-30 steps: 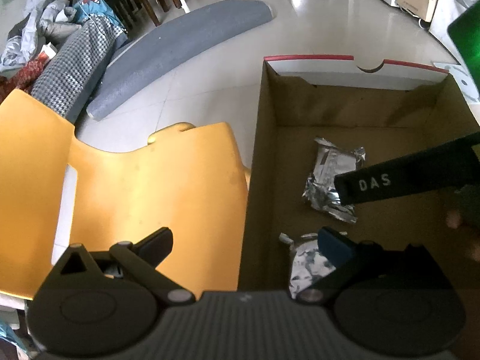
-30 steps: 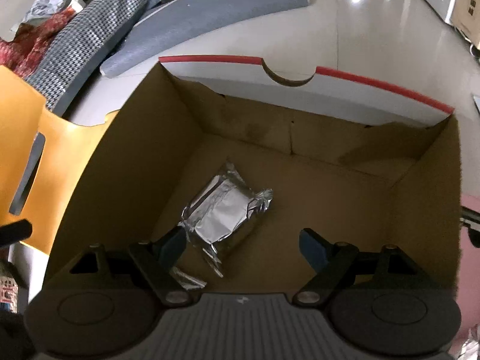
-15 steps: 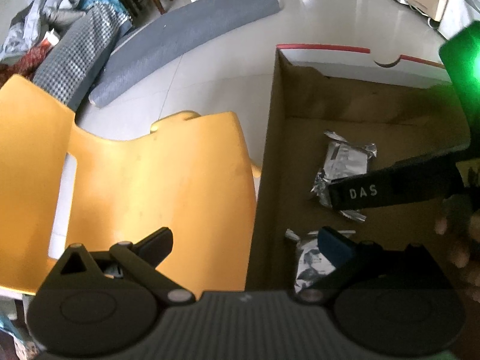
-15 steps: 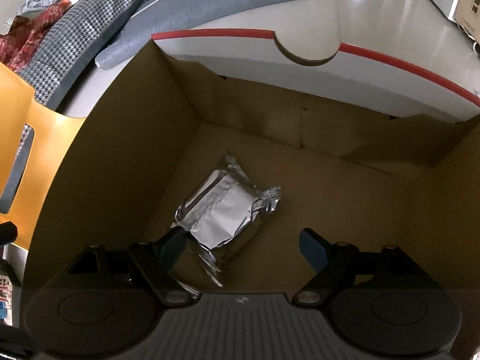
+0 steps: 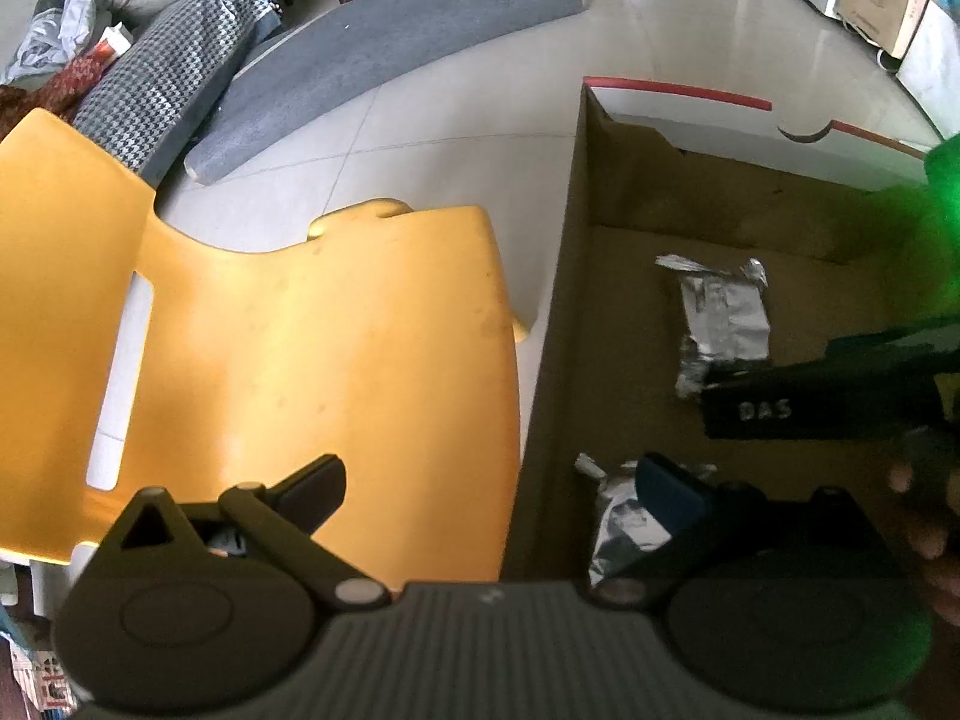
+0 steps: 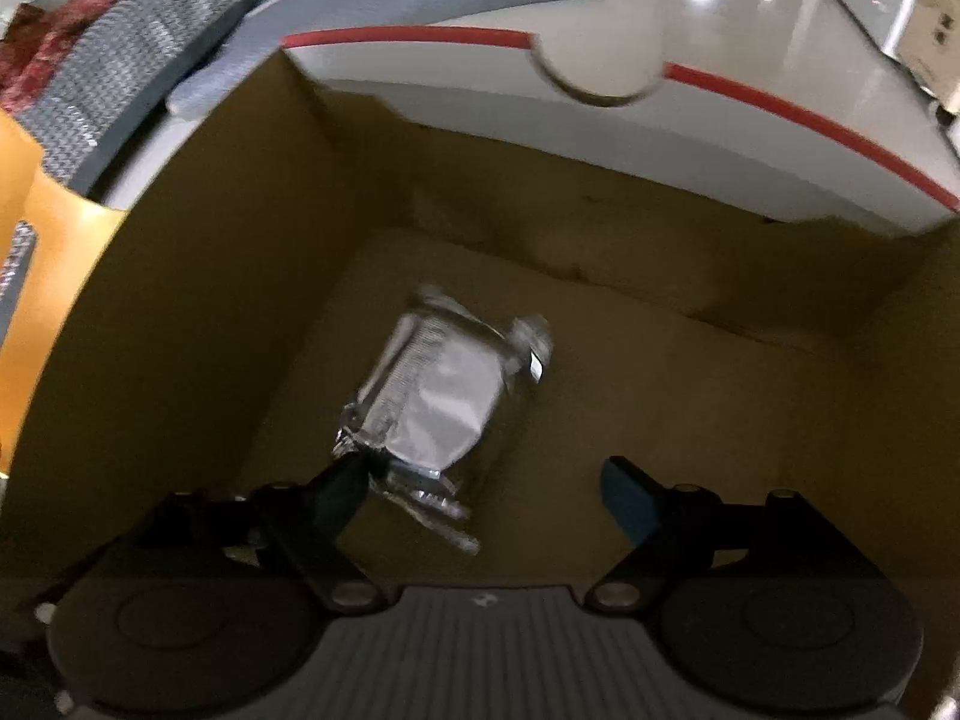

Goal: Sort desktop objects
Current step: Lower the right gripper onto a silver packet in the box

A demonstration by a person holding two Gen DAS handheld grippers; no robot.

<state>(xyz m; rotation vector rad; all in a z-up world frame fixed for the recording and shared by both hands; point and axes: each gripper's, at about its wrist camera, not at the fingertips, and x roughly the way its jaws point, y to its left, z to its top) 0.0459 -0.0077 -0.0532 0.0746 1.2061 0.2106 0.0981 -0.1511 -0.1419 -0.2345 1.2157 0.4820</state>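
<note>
The right gripper (image 6: 480, 489) points steeply down into the cardboard box (image 6: 180, 312), its jaws apart and just opened a little wider, with nothing pressed between them; its left fingertip sits at the crimped near end of a silver foil packet (image 6: 441, 396), though whether it touches is unclear; the packet lies flat on the box floor toward the left wall, the right fingertip well clear of it. The left gripper (image 5: 489, 480) has its jaws spread wide and empty, straddling the box's left wall (image 5: 552, 330); its left finger hangs over an orange plastic chair seat (image 5: 312, 348), its right finger over a second crumpled foil packet (image 5: 624, 525) in the near corner of the box. The first packet (image 5: 723, 318) lies farther in, partly hidden by the right gripper's black body marked DAS (image 5: 822, 402). Beyond lie a pale tiled floor (image 5: 450, 114) and a long grey mat (image 5: 390, 48).
</note>
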